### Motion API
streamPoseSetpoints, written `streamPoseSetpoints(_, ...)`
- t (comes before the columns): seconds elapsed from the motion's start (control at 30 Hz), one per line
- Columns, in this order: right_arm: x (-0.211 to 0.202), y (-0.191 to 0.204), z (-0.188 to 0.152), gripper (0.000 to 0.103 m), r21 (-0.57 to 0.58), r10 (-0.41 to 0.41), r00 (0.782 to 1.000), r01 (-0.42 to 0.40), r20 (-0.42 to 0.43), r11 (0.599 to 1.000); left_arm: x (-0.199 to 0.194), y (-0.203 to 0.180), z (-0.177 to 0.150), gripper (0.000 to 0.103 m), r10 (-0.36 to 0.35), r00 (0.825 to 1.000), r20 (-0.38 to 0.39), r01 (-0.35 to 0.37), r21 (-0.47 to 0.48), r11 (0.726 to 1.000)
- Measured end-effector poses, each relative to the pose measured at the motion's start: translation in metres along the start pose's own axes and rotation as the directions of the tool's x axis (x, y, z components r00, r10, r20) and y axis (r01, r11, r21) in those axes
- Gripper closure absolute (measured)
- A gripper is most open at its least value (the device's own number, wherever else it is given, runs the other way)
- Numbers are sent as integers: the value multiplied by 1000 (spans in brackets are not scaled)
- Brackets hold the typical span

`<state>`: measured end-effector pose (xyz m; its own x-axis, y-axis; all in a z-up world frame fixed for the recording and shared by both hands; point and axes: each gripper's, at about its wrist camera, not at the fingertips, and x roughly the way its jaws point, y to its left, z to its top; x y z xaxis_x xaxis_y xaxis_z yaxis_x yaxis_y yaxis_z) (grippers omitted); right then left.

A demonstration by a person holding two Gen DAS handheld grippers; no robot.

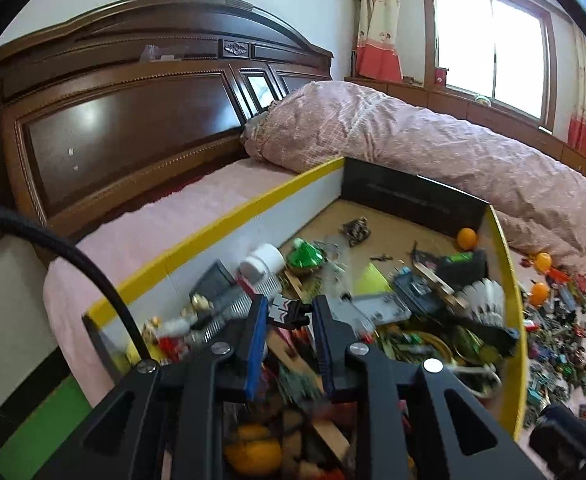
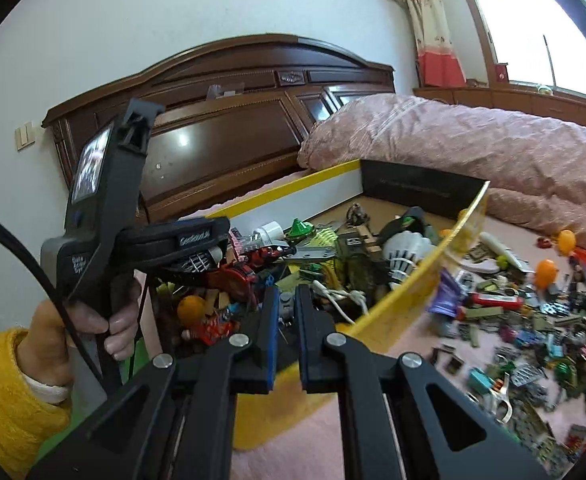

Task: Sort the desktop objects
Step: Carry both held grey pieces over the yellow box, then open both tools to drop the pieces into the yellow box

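While both grippers hang over the yellow-rimmed cardboard box (image 1: 253, 204) on the bed, the step in hand looks like delivery: carrying picked pieces to the box for sorting. The left gripper (image 1: 289, 312) pinches a small dark toy block figure (image 1: 287, 314) between its pads, directly above the heap of toys in the box. The right gripper (image 2: 287, 308) has its jaws drawn almost together on a small grey piece (image 2: 287, 306), whose exact kind is too small to tell, and it sits over the box's near corner. In the right wrist view, a hand (image 2: 89, 320) in a yellow sleeve (image 2: 9, 396) grasps the left tool's handle.

Inside the box lie a white bottle (image 1: 263, 262), a green spinning-top toy (image 1: 305, 256), a shuttlecock (image 1: 487, 296) and an orange ball (image 1: 467, 238). A wide scatter of small toys (image 2: 533, 328) is spread over the pink sheet (image 2: 333, 440) beside the box, so much sorting seems left.

Next, each gripper likely needs to let go over open space in the box, then swing back toward the scatter. Dropping from low height would keep pieces from bouncing over the rim.
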<state>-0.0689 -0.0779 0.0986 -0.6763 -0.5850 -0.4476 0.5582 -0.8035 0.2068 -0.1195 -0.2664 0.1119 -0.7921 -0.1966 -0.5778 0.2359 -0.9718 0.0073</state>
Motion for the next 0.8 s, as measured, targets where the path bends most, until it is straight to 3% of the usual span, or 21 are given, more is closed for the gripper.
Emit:
streamPoseSetpoints(0.2,41,-1,13,94,3,-23,999,23,-49,1000,21,8,13,78,28,999,-24,-28,-24,999)
streamPoseSetpoints(0.33,57,-6,17,94,23,-15,997,17,-81,1000,29,14,17,61,13,998,-59,-16,-52,998)
streamPoseSetpoints(0.43,62,-8,16,87,38,-8,996,11,-86,999,30,11,17,55,31,998,-63,-33,-33,999)
streamPoseSetpoints(0.57,57,-5,14,67,48,8,997,-5,-76,999,28,7,16,52,43,998,-55,-43,-11,999)
streamPoseSetpoints(0.8,30,-1,14,65,47,21,999,-19,-40,999,16,8,11,52,52,999,-15,-52,-15,999)
